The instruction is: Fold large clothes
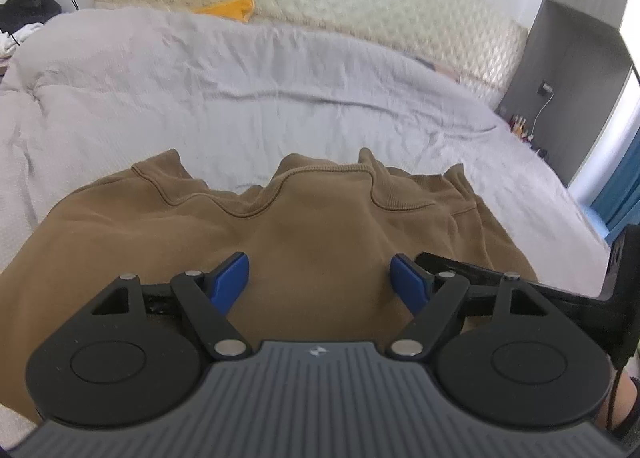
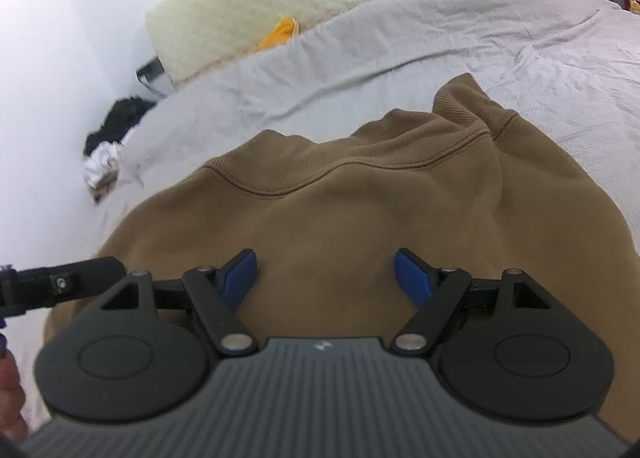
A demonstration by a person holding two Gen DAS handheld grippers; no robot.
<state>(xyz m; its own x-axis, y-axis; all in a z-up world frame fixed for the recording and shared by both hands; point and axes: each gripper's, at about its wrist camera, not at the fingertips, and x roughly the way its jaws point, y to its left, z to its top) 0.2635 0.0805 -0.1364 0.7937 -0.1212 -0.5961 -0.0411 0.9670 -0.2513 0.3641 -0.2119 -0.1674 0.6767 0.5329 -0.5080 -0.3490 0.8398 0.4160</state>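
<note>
Brown fleece sweatshirt (image 1: pixel 304 234) lies spread on the grey-sheeted bed (image 1: pixel 248 90), apparently laid flat for folding, as the left gripper (image 1: pixel 320 278) and right gripper (image 2: pixel 325 272) hover with blue-padded fingers (image 1: pixel 234 278) open, gripping nothing.

Near part of brown sweatshirt (image 1: pixel 304 226) hidden under left hand-held gripper (image 1: pixel 320 282) body. Dark clothing heap (image 2: pixel 116 118) beside bed, blurred. Small items (image 1: pixel 520 126) on far side shelf, too small to identify. Yellow cloth (image 1: pixel 232 6) partly hidden behind grey bedspread (image 1: pixel 240 78).

Brown sweatshirt (image 1: pixel 304 226) lies rumpled on the grey bedspread (image 1: pixel 240 90).
</note>
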